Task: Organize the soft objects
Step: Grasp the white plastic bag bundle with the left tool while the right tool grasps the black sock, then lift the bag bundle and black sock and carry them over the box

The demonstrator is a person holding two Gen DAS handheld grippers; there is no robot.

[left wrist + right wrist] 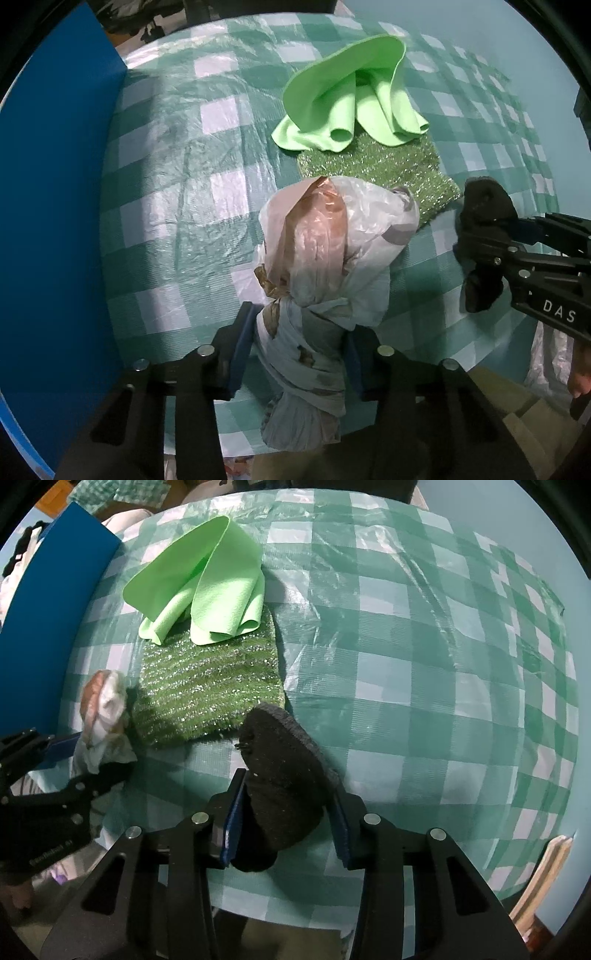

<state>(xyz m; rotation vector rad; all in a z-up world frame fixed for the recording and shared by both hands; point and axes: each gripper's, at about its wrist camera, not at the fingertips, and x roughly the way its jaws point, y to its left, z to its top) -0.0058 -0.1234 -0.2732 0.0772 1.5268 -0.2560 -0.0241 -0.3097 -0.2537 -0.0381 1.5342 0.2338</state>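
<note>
Left tongs (301, 354) clamp a knotted plastic bag (325, 258); right tongs (284, 823) clamp a black wool piece (284, 771). Both hang over the checkered desk (424, 664), near the sparkly green pad (210, 698). Best lifted steadily, grips firm.

Lighting is dim with a cool blue-green cast. Soft glare lies on the plastic counter cover (192, 155). Fisheye distortion curves all edges; corners are black. Focus is sharp near the green cloth (199, 587).
</note>
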